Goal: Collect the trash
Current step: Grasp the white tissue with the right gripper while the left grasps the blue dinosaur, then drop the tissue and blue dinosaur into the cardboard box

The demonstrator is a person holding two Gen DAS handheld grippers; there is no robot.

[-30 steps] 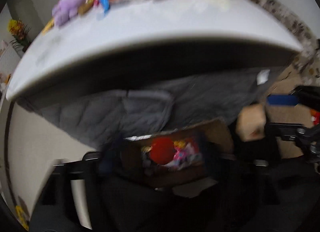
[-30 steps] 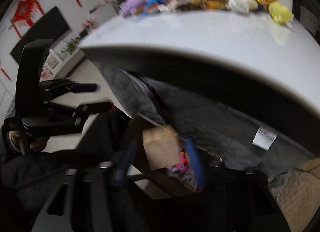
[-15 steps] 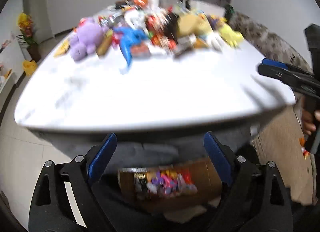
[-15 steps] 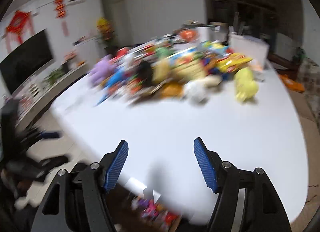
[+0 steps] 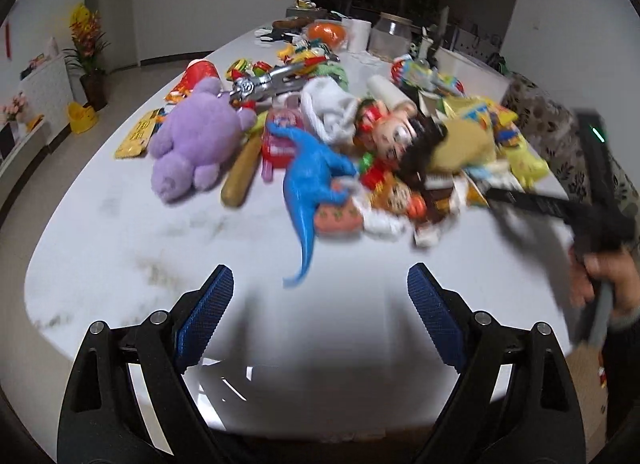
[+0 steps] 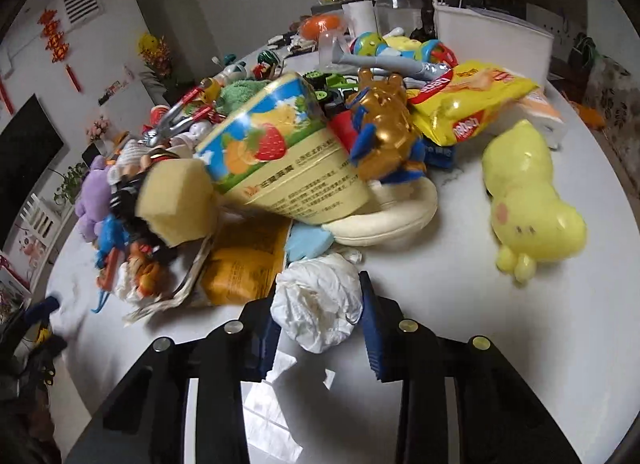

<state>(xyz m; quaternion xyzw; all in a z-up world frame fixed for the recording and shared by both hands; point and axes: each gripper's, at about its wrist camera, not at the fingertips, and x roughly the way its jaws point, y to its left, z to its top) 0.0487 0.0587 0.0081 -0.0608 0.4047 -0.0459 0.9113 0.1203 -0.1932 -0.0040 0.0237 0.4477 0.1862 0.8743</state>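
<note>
A pile of toys and trash covers the white table (image 5: 120,232). In the right wrist view, my right gripper (image 6: 320,316) has its blue pads on both sides of a crumpled white tissue (image 6: 318,304) at the pile's near edge. A yellow chip bag (image 6: 468,103), a yellow paper tub (image 6: 280,159) and an orange wrapper (image 6: 244,260) lie just beyond. My left gripper (image 5: 320,304) is open and empty above bare table, short of a blue dinosaur (image 5: 308,179). The right gripper also shows blurred in the left wrist view (image 5: 532,203).
A purple plush (image 5: 192,143), a doll (image 5: 396,131), a yellow plush (image 6: 528,199), a gold robot toy (image 6: 384,131) and a yellow sponge (image 6: 176,203) crowd the pile. A glass jar (image 6: 398,3) and white box (image 6: 492,43) stand at the far end.
Both grippers rose from the box of trash under the table to above the tabletop. The right gripper moved in and closed its jaws around the white tissue.
</note>
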